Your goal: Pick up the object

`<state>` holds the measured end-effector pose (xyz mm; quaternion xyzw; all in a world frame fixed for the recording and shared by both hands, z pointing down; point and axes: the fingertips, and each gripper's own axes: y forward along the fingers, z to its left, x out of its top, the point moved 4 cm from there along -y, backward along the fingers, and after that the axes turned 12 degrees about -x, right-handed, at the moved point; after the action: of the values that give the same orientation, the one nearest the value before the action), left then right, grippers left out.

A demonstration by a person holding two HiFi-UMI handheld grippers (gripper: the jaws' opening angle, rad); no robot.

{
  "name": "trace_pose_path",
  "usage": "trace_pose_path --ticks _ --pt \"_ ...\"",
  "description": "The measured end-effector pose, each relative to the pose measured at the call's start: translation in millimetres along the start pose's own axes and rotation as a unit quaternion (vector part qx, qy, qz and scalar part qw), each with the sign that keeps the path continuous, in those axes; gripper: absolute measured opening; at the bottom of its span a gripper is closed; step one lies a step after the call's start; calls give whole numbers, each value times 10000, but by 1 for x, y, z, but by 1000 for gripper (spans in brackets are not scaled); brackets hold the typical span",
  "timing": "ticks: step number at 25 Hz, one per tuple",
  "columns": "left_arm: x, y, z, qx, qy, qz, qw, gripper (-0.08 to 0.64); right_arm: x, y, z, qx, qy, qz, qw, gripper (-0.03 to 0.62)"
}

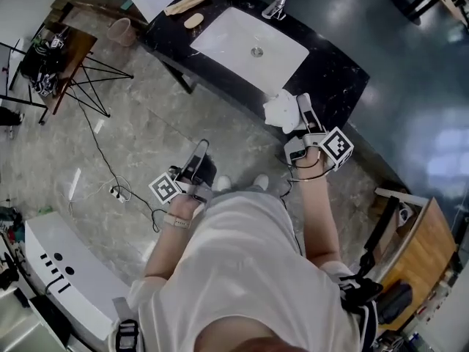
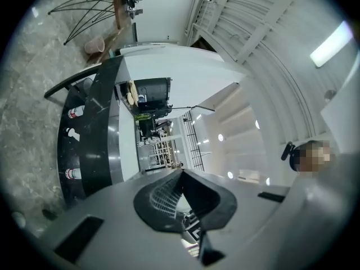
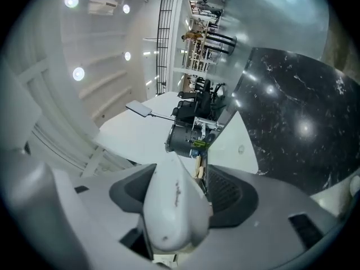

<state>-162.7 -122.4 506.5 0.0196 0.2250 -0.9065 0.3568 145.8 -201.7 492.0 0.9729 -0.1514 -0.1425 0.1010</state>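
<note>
A smooth white object (image 3: 171,207) with a small dark scuff sits between the jaws of my right gripper (image 3: 191,179), which is shut on it. From the head view the right gripper (image 1: 298,110) holds this white object (image 1: 281,112) at the near edge of the black marble counter (image 1: 337,72), to the right of the sink. My left gripper (image 1: 201,151) hangs lower, over the floor in front of the counter. In its own view the left gripper (image 2: 181,176) has its dark pads together with nothing between them.
A white sink (image 1: 220,42) with a faucet (image 1: 276,4) is set into the counter. Wooden pieces (image 1: 187,4) lie at its far end. A pink bucket (image 1: 121,29), a wire-legged table (image 1: 69,50) and cables (image 1: 110,189) are at left; a wooden cabinet (image 1: 418,255) stands at right.
</note>
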Motion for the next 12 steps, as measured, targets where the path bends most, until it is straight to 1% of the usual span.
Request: trace_pose_path --ticks 3,6,9,12 --pt "-4 19 -1 -223 -115 220 9994 6 -18 -15 12 136 76 106 9998 295" --pt "-7 36 -1 -377 -225 419 9982 6 -33 -24 26 292 40 184 9994 295" --pt "-11 48 0 -416 -303 505 9974 6 -44 -35 36 431 -74 249 9987 295" --pt "-13 58 -1 -562 -414 522 9962 6 -51 -44 42 515 -24 242 9984 295"
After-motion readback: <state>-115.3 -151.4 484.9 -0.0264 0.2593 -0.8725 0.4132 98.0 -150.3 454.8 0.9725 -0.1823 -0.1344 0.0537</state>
